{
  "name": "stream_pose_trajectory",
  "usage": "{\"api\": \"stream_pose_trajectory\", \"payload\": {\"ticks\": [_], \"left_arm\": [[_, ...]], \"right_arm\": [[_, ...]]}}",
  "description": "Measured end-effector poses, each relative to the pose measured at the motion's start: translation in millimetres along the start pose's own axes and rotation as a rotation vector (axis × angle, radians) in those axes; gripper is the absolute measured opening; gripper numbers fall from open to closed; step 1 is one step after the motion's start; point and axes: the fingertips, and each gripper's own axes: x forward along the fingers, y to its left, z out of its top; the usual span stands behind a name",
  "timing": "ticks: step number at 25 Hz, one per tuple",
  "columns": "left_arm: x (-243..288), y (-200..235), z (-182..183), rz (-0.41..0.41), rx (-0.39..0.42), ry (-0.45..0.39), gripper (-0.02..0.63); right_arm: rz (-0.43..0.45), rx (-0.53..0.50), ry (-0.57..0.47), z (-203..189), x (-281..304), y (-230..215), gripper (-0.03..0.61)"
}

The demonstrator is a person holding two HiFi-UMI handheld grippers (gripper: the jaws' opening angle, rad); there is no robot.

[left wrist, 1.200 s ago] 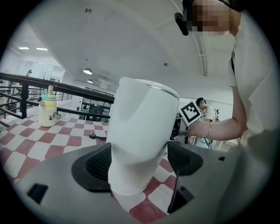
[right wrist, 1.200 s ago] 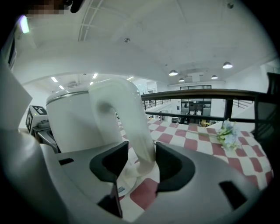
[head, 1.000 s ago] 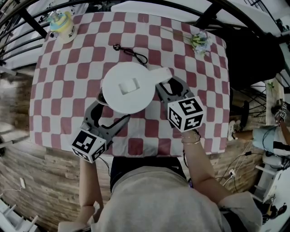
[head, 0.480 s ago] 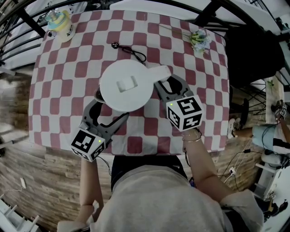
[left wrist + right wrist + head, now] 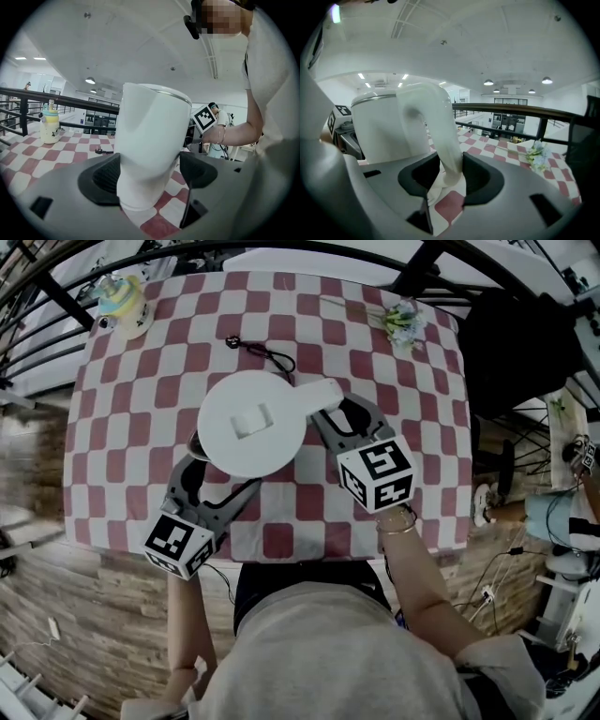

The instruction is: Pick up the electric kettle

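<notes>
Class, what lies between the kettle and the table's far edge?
A black cord, just beyond the electric kettle; the head view shows it clearly.

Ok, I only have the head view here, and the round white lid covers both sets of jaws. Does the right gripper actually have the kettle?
Observer: Yes. In the right gripper view, the right gripper is shut on the arched white handle of the white electric kettle.
Operator: And the left one?
Observer: In the left gripper view, the left gripper straddles the kettle's lower body, and its jaws look pressed against both sides.
</notes>
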Motion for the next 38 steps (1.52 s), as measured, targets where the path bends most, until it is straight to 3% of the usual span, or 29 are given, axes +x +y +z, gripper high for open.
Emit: {"api": "stream_pose_trajectory", "payload": {"ticks": [6, 14, 25, 34, 38], "left_arm": [[-8, -6, 21, -0.007, -0.007, -0.063, 0.403], [-19, -17, 50, -0.004, 0.056, -0.09, 0.403], [-38, -44, 85, 0.03, 0.124, -0.106, 0.403], [-66, -71, 109, 0.066, 0.055, -0.234, 0.403], [-78, -84, 112, 0.076, 0.048, -0.254, 0.403]], "right_arm": [[-0.016, 0.019, -0.055, 17, -13, 2, 0.158], [0.011, 0.041, -0.116, 37, -30, 5, 0.156], [0.049, -0.027, -0.211, 83, -68, 12, 0.161], [0.135, 0.009, -0.252, 97, -99, 26, 0.161], [0.167, 0.016, -0.257, 94, -113, 33, 0.158]]}}
